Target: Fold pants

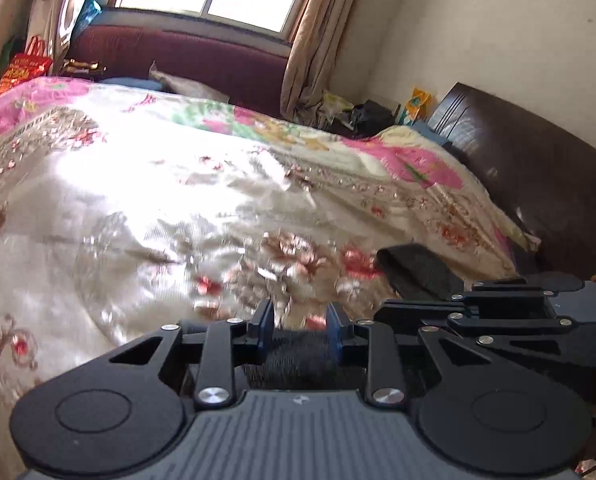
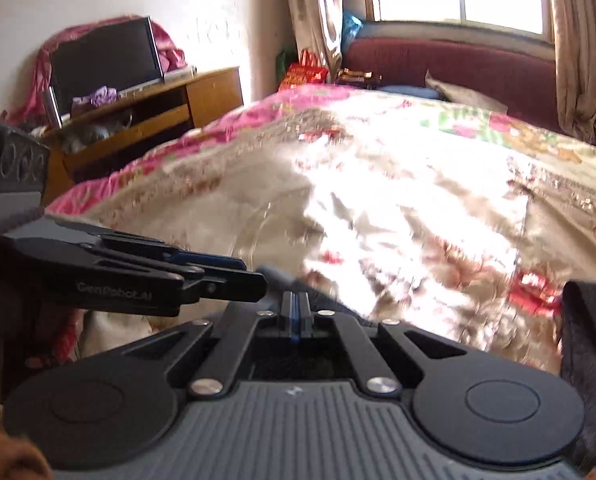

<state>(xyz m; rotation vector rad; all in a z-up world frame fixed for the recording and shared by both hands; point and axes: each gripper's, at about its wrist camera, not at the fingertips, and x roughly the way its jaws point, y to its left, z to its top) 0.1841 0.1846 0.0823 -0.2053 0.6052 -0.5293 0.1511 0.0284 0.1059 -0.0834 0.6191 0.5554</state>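
Note:
The dark pants [image 1: 417,272] lie partly on the floral quilt [image 1: 158,200] at the lower right of the left wrist view. A bunched fold of them [image 1: 298,350] sits between the blue pads of my left gripper [image 1: 299,320], which is shut on it. My right gripper [image 1: 381,310] reaches in from the right beside it. In the right wrist view my right gripper [image 2: 296,308] has its pads pressed together. I cannot tell whether cloth is pinched there. Dark pants fabric [image 2: 589,340] stands at the right edge. My left gripper [image 2: 254,276] comes in from the left.
A dark headboard [image 1: 537,168] borders the bed on the right. A maroon sofa [image 1: 186,56] stands under the window with a red bag [image 1: 22,72] beside it. A wooden stand with a television [image 2: 106,60] is at the left. Clutter fills the corner [image 1: 361,112].

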